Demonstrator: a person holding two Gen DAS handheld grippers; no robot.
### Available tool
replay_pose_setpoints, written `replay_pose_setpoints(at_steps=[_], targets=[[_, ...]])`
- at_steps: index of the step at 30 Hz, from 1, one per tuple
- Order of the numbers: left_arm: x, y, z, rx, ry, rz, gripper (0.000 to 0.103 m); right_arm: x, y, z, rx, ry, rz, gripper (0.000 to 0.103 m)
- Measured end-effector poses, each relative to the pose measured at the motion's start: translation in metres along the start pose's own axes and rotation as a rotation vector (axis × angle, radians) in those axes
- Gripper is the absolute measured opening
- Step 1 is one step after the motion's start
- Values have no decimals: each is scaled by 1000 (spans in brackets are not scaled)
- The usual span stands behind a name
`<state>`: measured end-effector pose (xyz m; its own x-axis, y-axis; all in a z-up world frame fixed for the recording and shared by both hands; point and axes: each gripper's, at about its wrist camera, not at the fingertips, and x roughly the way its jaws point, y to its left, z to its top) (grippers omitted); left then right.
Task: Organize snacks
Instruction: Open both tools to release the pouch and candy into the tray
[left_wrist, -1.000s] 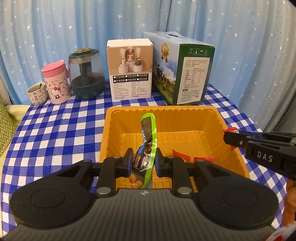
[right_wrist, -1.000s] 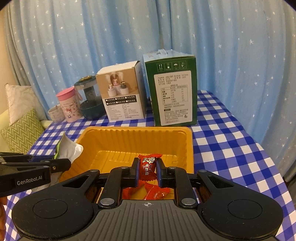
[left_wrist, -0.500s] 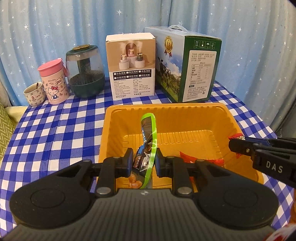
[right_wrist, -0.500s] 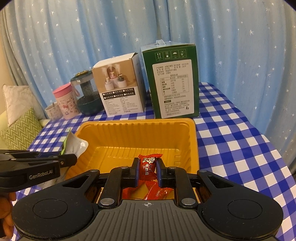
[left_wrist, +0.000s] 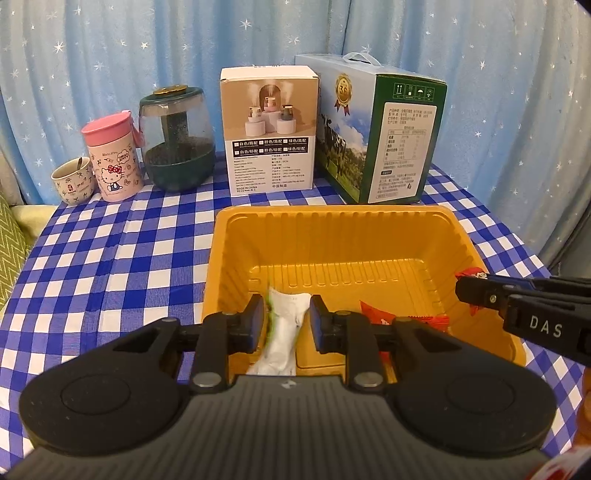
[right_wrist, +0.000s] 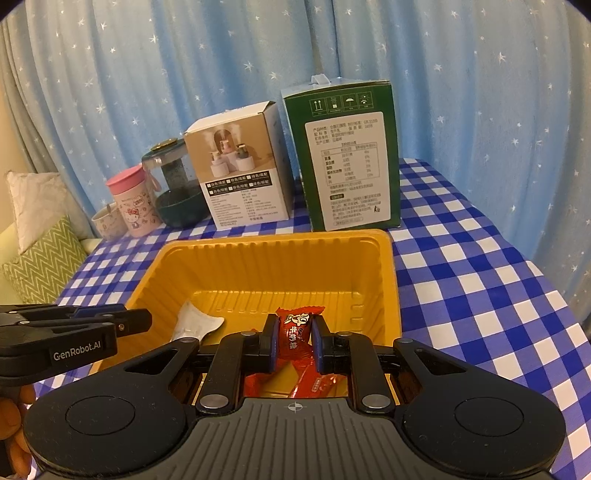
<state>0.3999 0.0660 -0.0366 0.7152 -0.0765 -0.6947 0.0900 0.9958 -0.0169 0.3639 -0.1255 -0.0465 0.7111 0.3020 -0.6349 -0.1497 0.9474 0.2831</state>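
A blue-and-white checked tablecloth (left_wrist: 110, 251) carries a rectangular yellow plastic tray (left_wrist: 332, 236) near its front edge. The left gripper (left_wrist: 286, 323), its jaws just having eased slightly apart, has a white snack packet with green trim (left_wrist: 286, 332) between its pads over the tray's near wall; whether they still press it cannot be told. The right gripper (right_wrist: 293, 341) is clamped on a red wrapped candy (right_wrist: 295, 330) above the tray's near right corner.

Glossy ribbed plastic tray (left_wrist: 369, 236), shiny red foil wrapper (right_wrist: 295, 332) — matt checked tablecloth (left_wrist: 110, 258), printed cardboard boxes (left_wrist: 269, 133)
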Motion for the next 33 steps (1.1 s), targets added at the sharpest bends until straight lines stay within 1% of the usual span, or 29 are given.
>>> replay_pose_setpoints(at_steps=[7,10,11,12,13,14,16,22,28,33], targets=[[-5,2,-1,-4,-4,2,25,0,7,2,-2,-12,41,19],[-7,1,-2,0,-4,7,26,1,6,5,18,-20,98,19],[-8,1,-2,-1,-4,8,27,2,6,6,28,-15,107,25],[-8,2,-3,-4,-4,8,29,2,4,7,40,-15,106,46],[-9,3,-4,-7,-4,9,32,1,3,7,53,-21,106,58],[-10,3,-5,-8,-4,12,33,-2,0,7,69,-35,105,68],[-12,5,-7,-13,-2,15,35,-6,-4,6,82,-52,96,68],[-25,4,-18,-31,-12,16,45,-20,-20,-1,119,-43,63,68],[-50,-4,-32,-46,-16,16,61,-49,-32,-13,158,-35,27,68],[-83,-12,-47,-69,-24,25,75,-83,-33,-24,161,-36,19,68]])
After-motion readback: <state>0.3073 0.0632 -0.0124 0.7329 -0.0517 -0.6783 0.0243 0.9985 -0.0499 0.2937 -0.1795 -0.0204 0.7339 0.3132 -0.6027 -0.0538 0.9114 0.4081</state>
